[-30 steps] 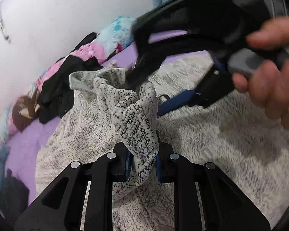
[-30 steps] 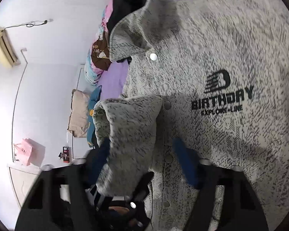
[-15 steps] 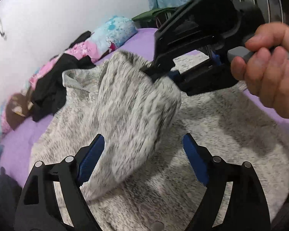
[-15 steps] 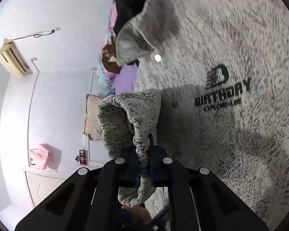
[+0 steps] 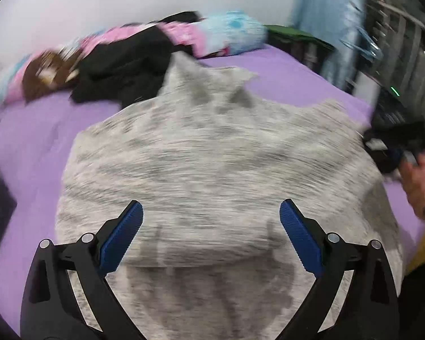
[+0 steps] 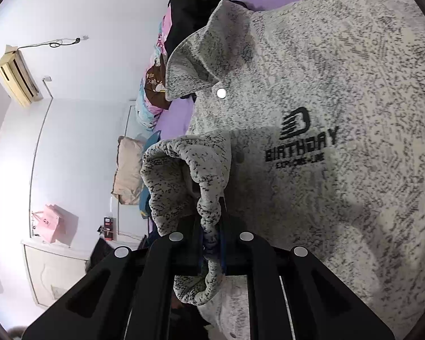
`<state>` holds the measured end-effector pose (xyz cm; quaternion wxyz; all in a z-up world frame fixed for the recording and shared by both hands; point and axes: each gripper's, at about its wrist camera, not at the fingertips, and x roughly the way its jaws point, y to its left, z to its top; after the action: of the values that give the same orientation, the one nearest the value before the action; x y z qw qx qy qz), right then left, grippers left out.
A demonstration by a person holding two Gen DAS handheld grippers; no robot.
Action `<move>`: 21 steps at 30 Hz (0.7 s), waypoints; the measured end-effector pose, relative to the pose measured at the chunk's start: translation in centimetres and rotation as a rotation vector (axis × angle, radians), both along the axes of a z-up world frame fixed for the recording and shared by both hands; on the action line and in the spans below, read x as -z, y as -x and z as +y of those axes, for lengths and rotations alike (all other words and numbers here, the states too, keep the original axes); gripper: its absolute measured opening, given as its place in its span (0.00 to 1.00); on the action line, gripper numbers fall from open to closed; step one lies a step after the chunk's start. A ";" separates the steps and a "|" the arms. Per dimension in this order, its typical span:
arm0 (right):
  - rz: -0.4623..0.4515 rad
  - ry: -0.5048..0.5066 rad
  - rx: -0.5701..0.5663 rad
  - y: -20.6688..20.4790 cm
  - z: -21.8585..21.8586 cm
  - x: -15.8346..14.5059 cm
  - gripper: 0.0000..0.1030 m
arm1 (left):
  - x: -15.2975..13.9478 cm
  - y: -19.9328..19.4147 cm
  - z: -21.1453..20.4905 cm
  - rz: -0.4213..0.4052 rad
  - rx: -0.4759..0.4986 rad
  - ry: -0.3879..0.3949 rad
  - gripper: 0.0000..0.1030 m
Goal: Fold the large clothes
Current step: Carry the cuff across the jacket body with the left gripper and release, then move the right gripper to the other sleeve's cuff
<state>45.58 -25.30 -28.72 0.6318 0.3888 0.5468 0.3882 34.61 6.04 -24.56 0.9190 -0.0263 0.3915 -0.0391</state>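
Jacket: a grey speckled fleece jacket lies spread front-up on the purple bedsheet; it fills the middle of the left wrist view and the whole 3 o'clock half of the right wrist view.
Print: black "BIRTHDAY" logo on the chest, at about 3 o'clock from the centre of the right wrist view.
Collar: the collar stands up towards 12 o'clock, with a white snap button just below it.
Gathered part: a bunched fold of the jacket is lifted off the rest and hangs in front of the right wrist camera, near centre.
Right gripper: the right gripper has its fingers closed tight on that fold, which is pinched between the blue pads and spills out below them towards 6 o'clock.
Left gripper: the left gripper has its fingers spread wide, blue pads apart at 7 and 5 o'clock, with nothing between them; it hangs over the flat jacket, which is blurred in this view.
Right hand: the person's right hand shows at 3 o'clock in the left wrist view, on the gripper handle.
Clothes pile: black and pink-patterned garments are heaped at 11 o'clock, beyond the collar, with a blue patterned pillow beside them at 12 o'clock.
Room: air conditioner high on the wall at 10 o'clock, pink bag on a cabinet at 8 o'clock.
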 end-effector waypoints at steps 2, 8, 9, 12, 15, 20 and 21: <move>0.009 0.013 -0.002 0.1 0.0 0.7 0.08 | 0.6 -1.1 3.6 0.035 -0.072 0.085 0.91; 0.028 0.072 0.012 0.1 -0.5 1.8 0.08 | 1.6 -2.1 9.9 0.080 -0.220 0.161 0.91; 0.033 0.079 0.013 0.1 -0.5 2.0 0.08 | 1.7 -2.2 10.1 0.084 -0.220 0.149 0.91; 0.048 0.097 0.013 0.1 -0.6 2.6 0.08 | 2.2 -2.7 10.9 0.111 -0.216 0.136 0.91; 0.058 0.130 0.022 0.0 -1.0 3.3 0.08 | 2.6 -3.0 11.5 0.131 -0.219 0.168 0.91; 0.088 0.217 0.046 0.3 -1.8 4.6 0.13 | 3.8 -3.8 11.7 0.149 -0.219 0.192 0.92; 0.094 0.233 0.056 0.3 -2.0 4.6 0.14 | 3.9 -4.0 11.7 0.153 -0.219 0.194 0.92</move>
<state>45.24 -27.34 -33.30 0.6569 0.3456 0.6062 0.2856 38.57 17.71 -28.50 0.8785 -0.1603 0.4494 0.0259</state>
